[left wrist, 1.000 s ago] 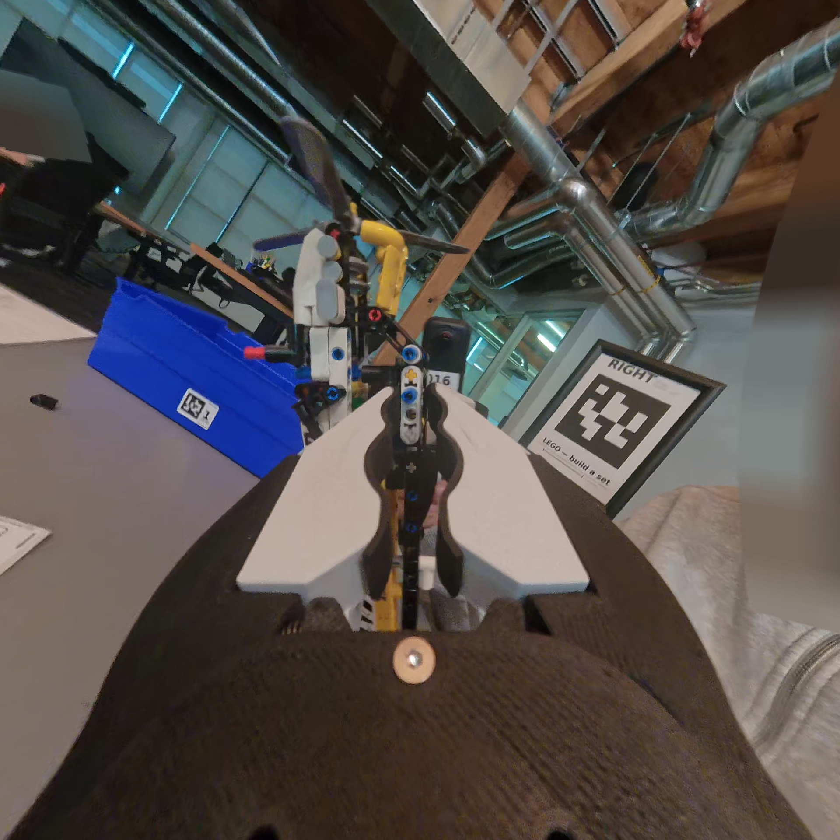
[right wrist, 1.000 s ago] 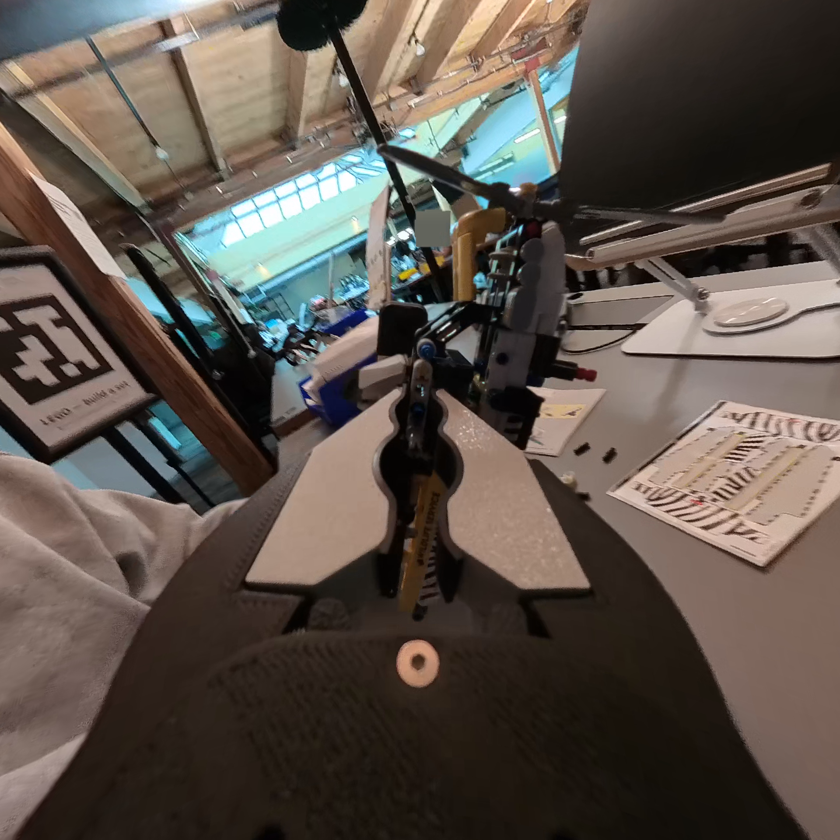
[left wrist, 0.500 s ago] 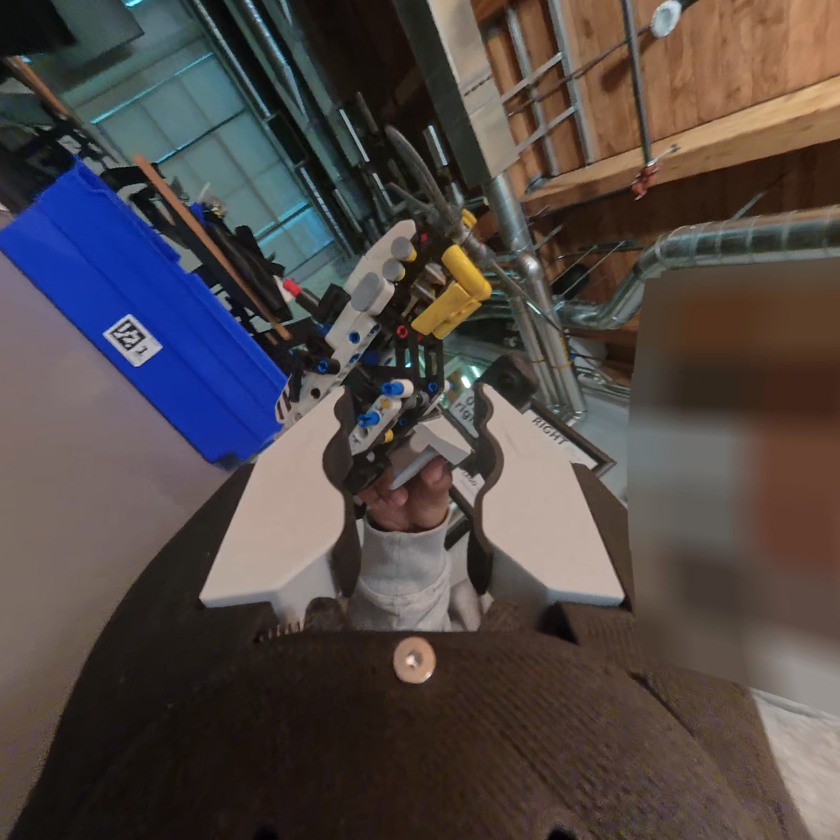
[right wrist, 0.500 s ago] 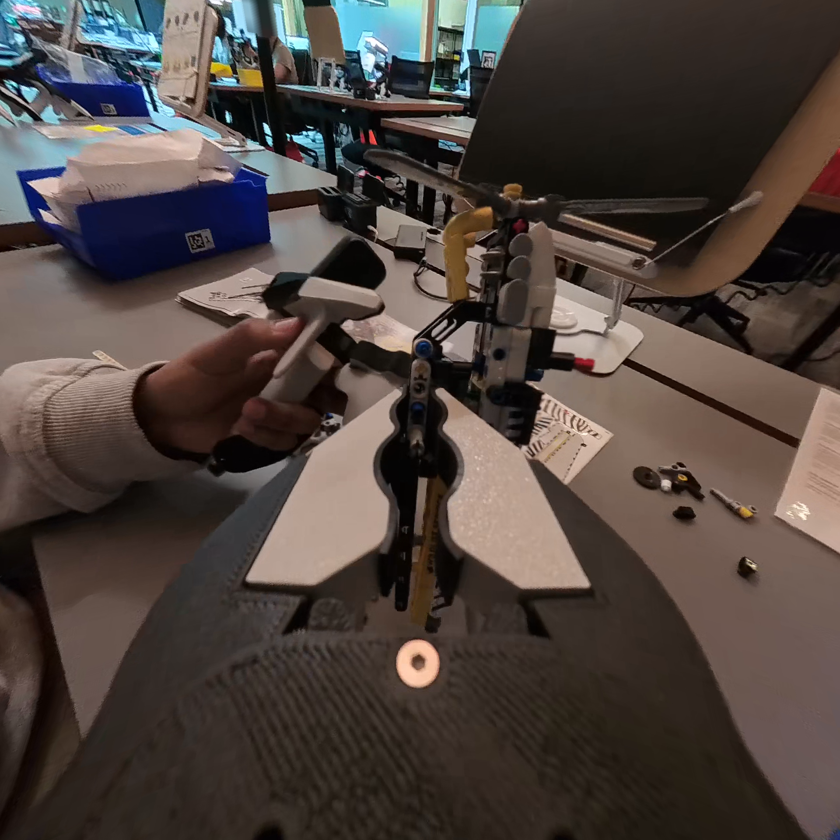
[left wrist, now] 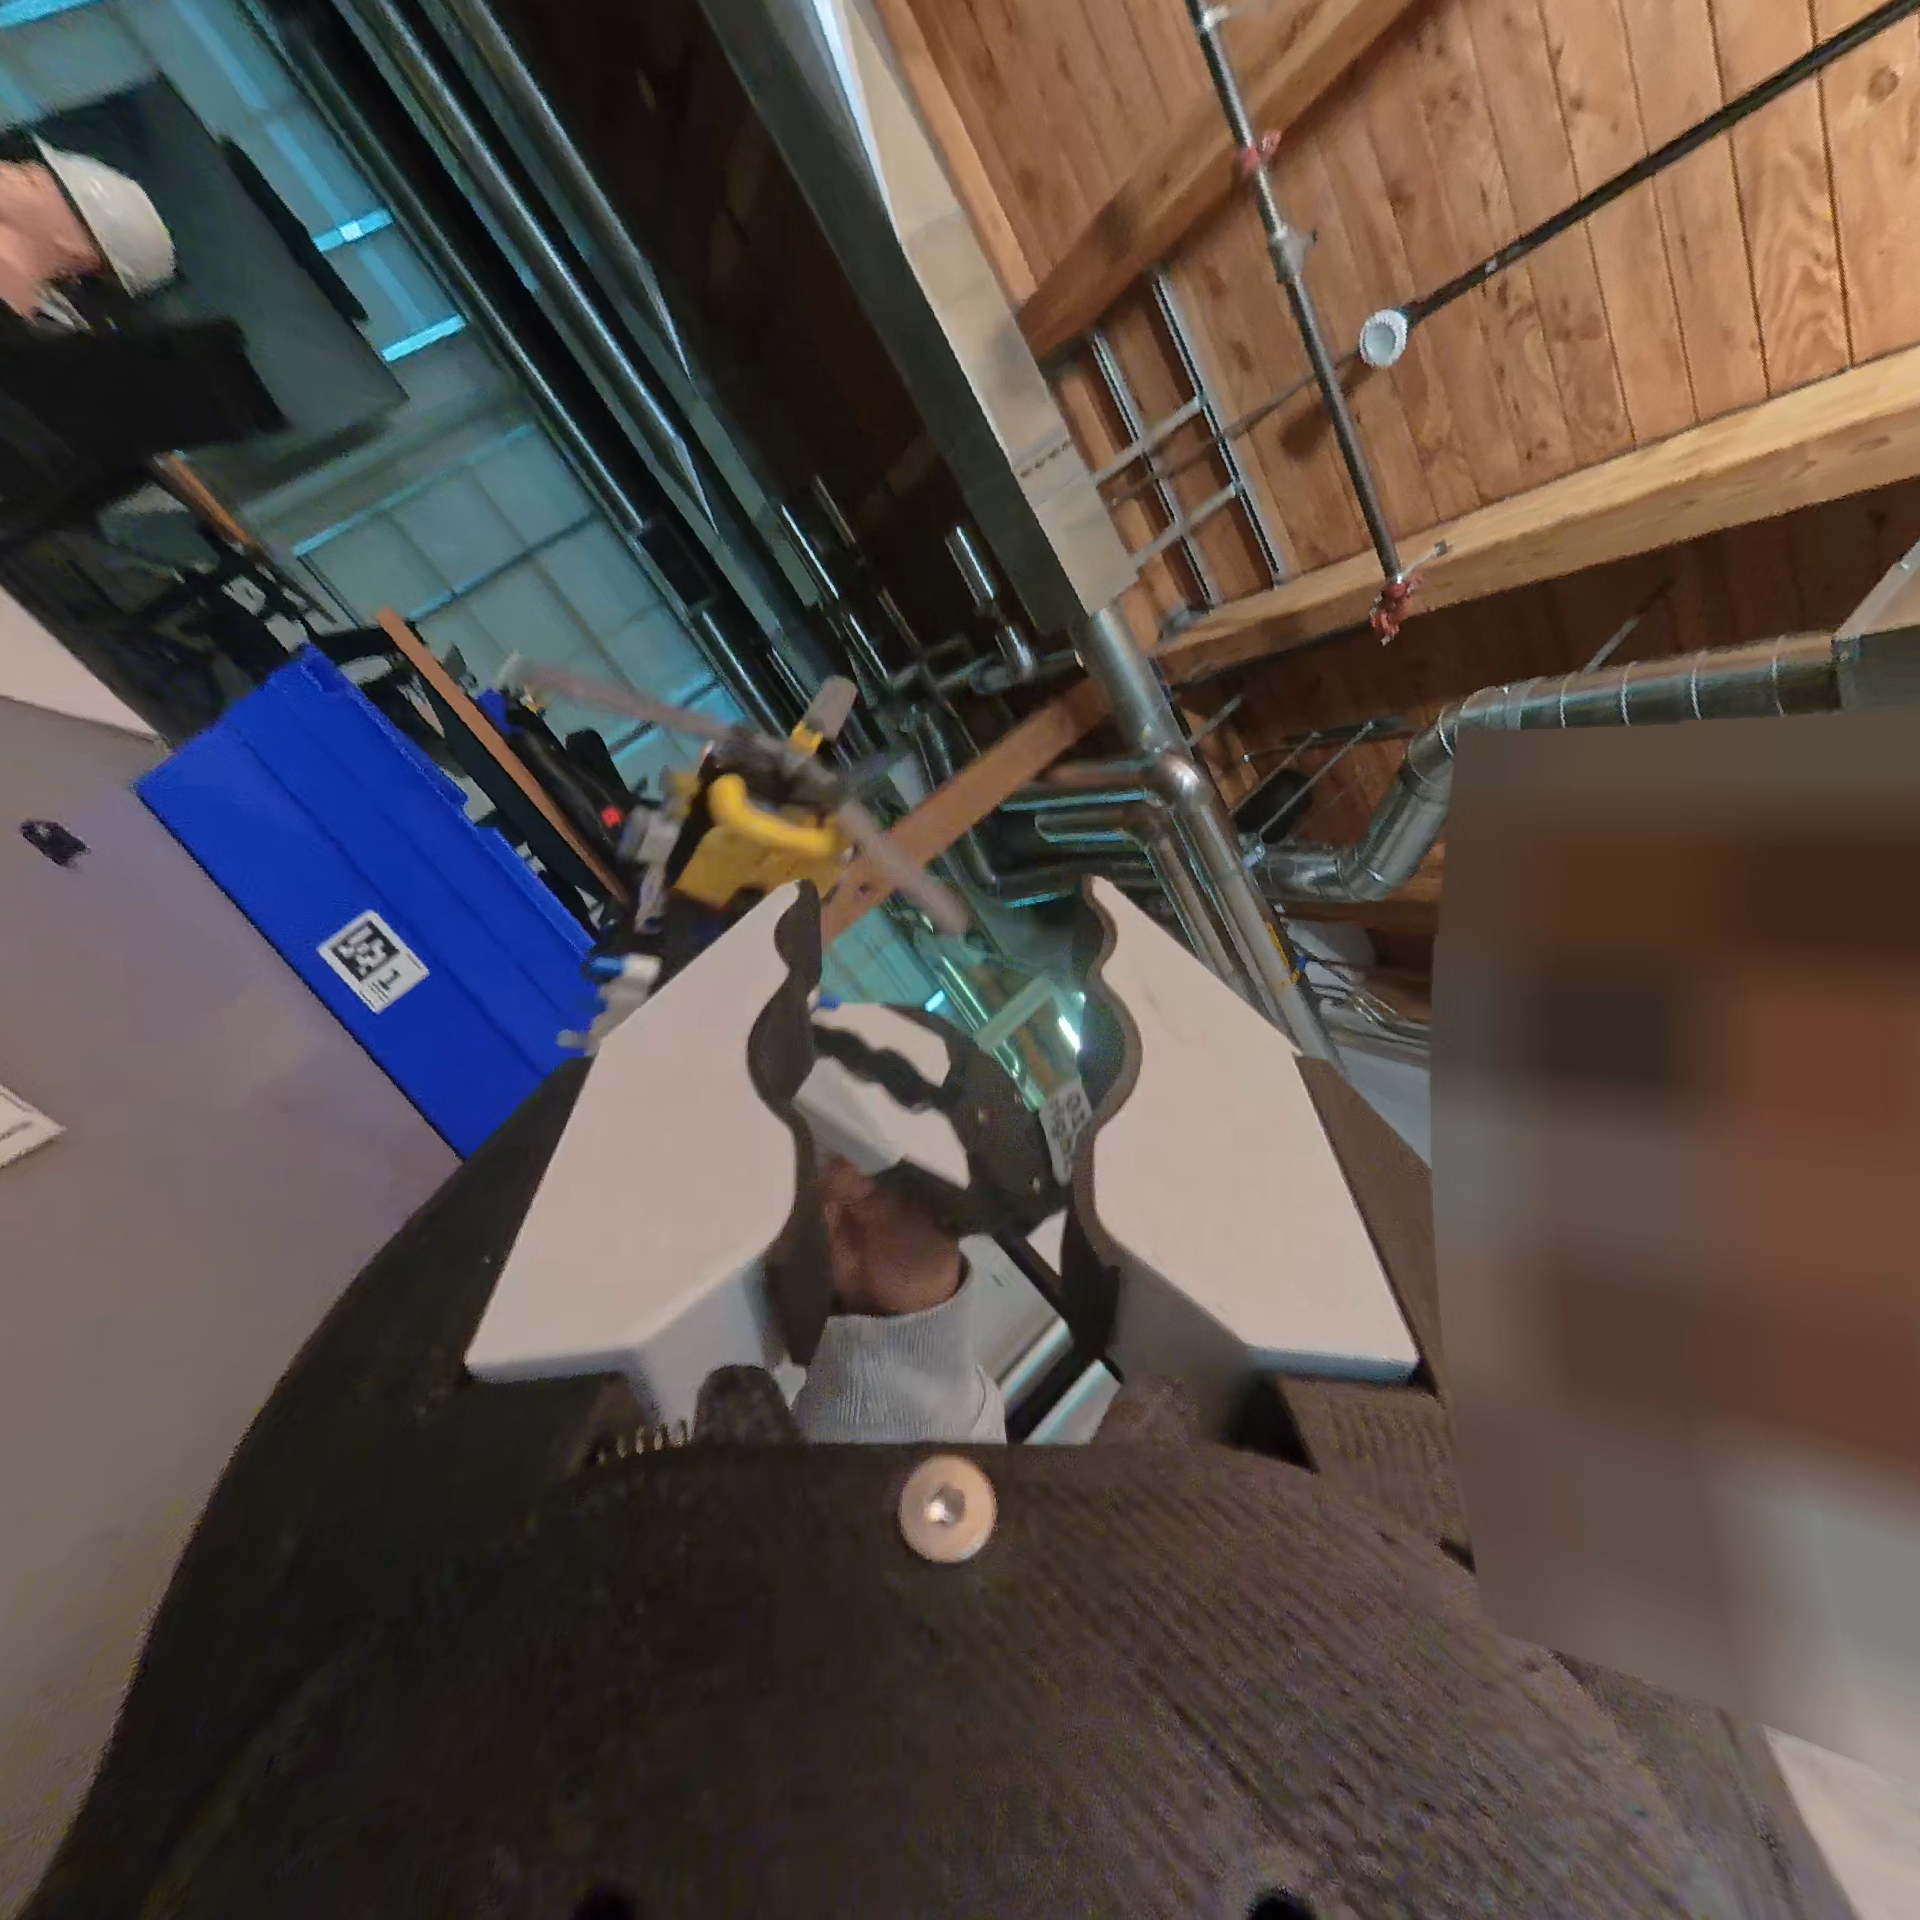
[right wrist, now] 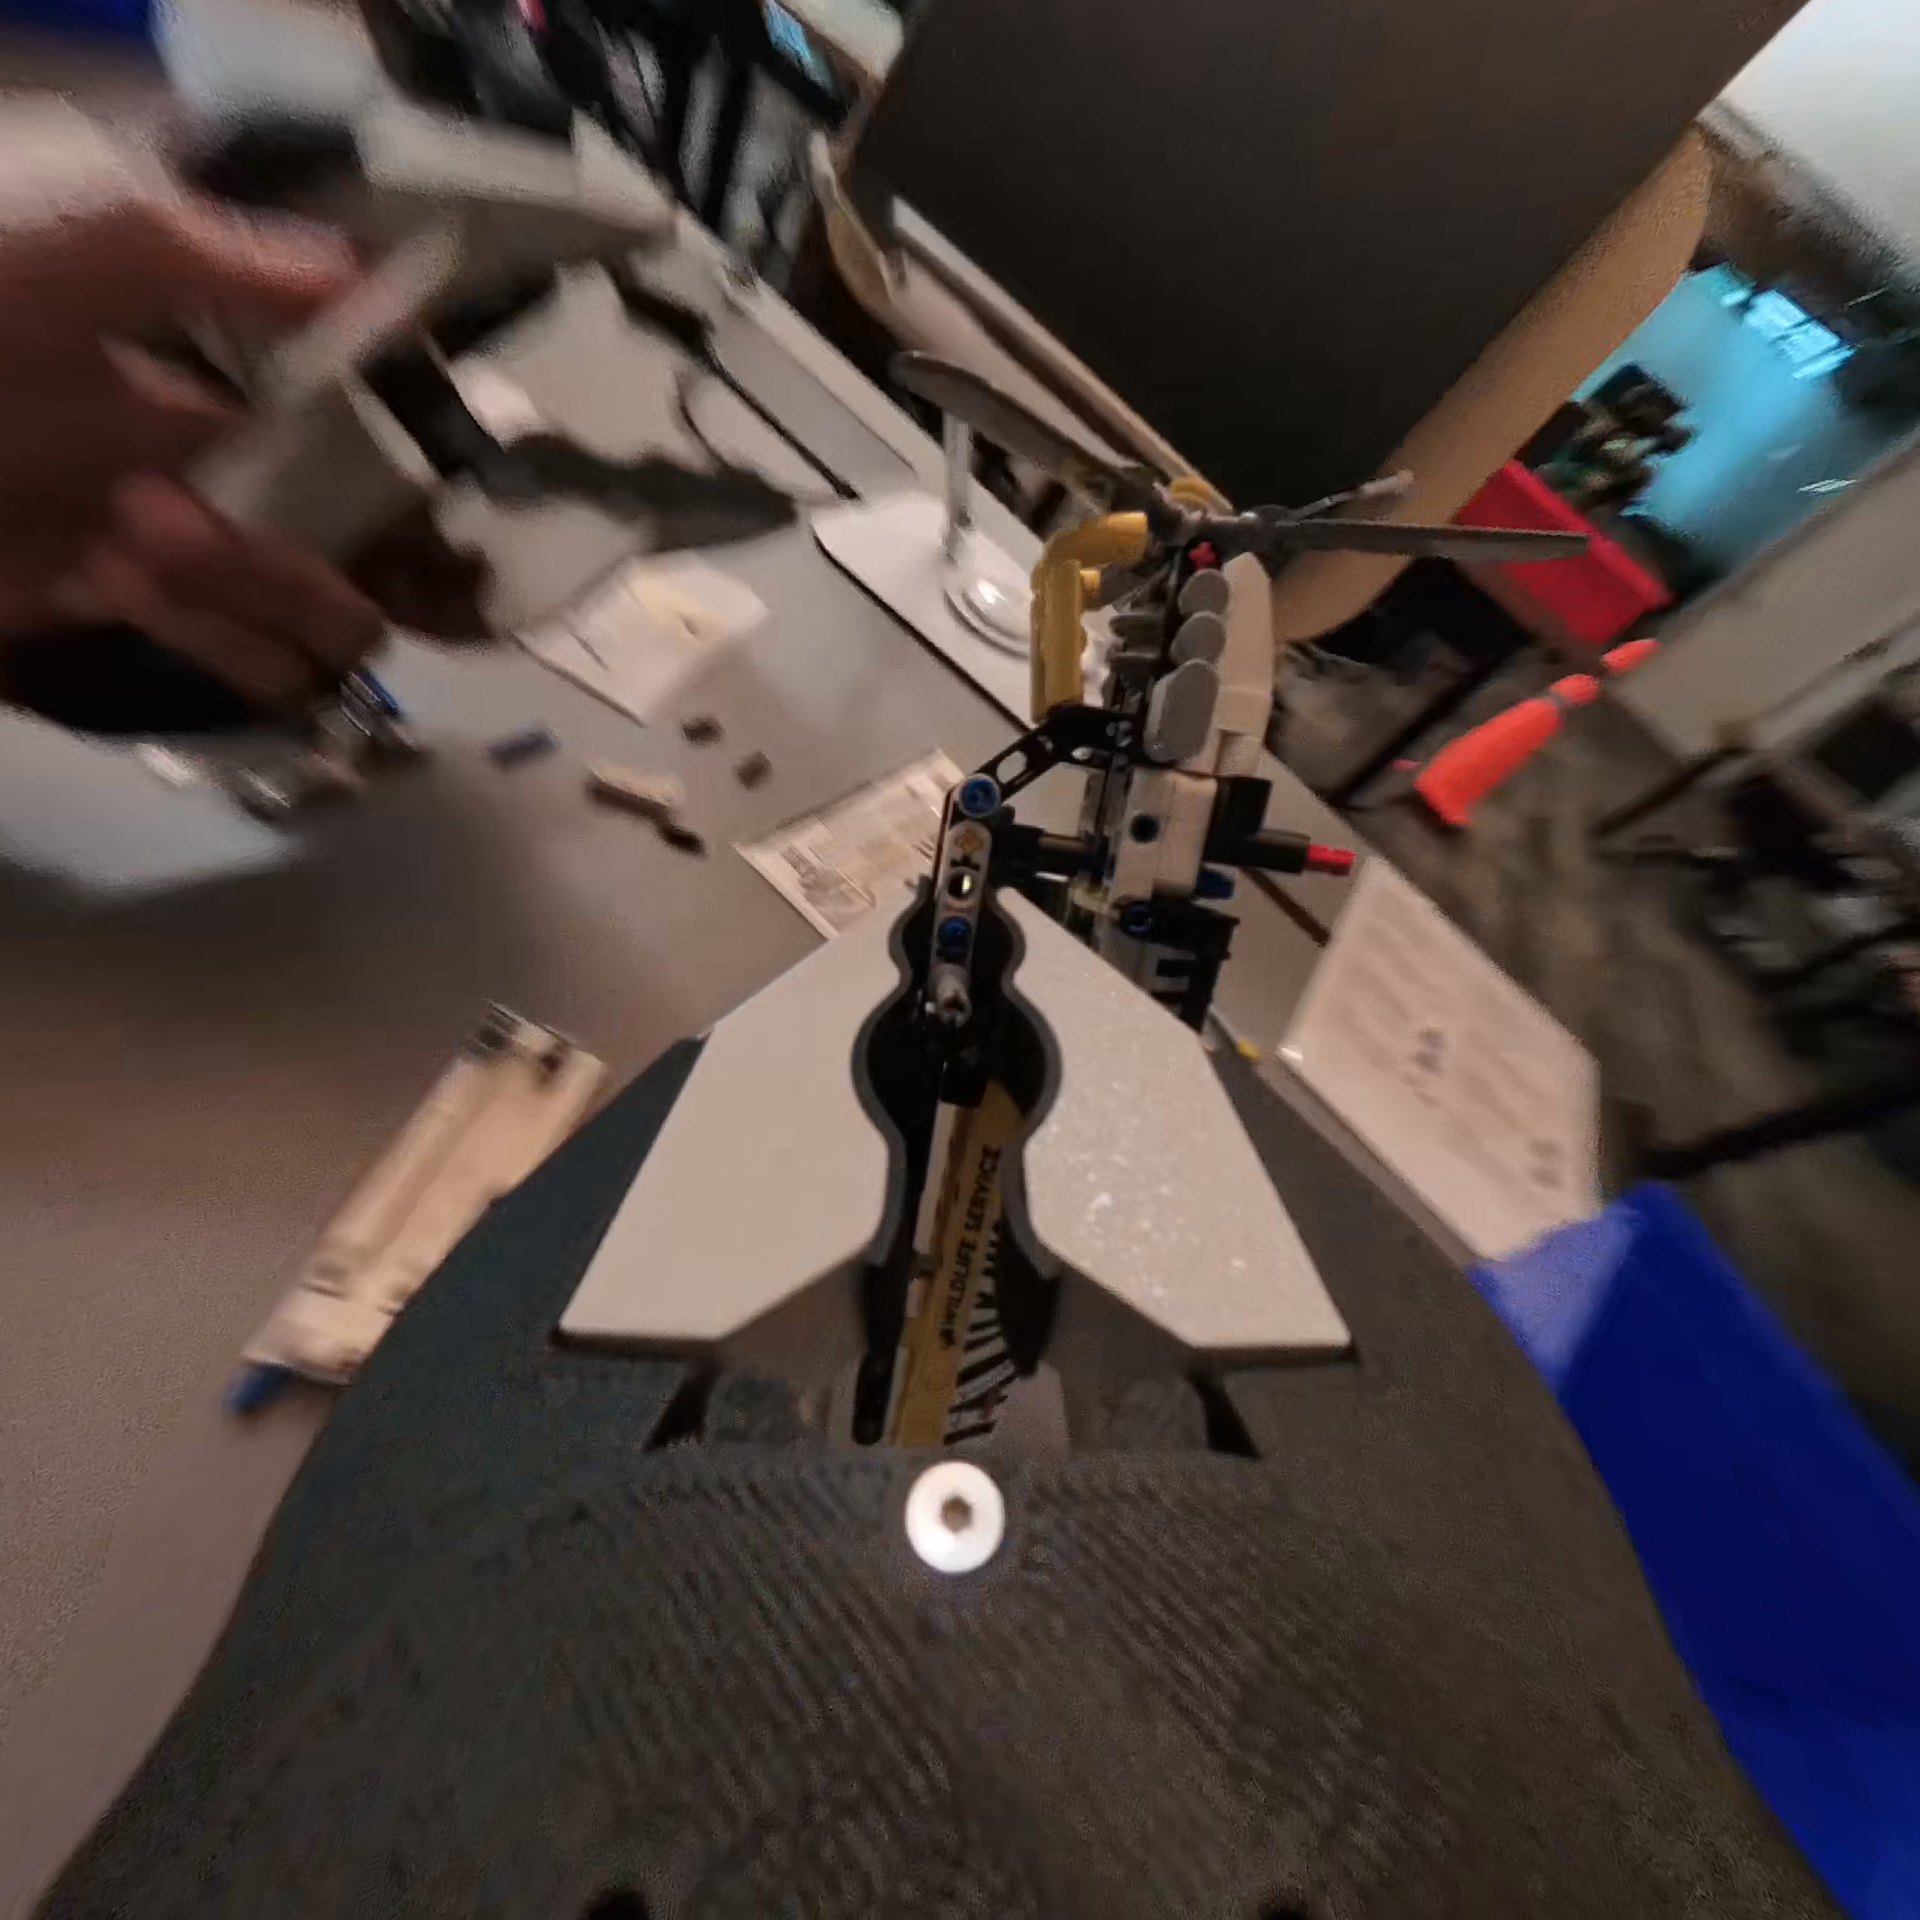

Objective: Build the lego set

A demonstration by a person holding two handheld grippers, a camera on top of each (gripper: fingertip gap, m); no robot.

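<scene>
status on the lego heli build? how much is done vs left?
Done: the helicopter model already has a white body, yellow curved piece and grey rotor blades mounted. In hand: the right gripper is shut on the model's black tail beam, holding it above the table; the left gripper is open and empty. Left: several loose small pieces lie on the table, so it looks unfinished.

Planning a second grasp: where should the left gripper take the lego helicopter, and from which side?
Probably the white body block of the lego helicopter, under the rotor blades: flat, chunky faces suit the left gripper's open fingers. Come from the end opposite the tail boom, which the right gripper clamps. Blades look flimsy.
</scene>
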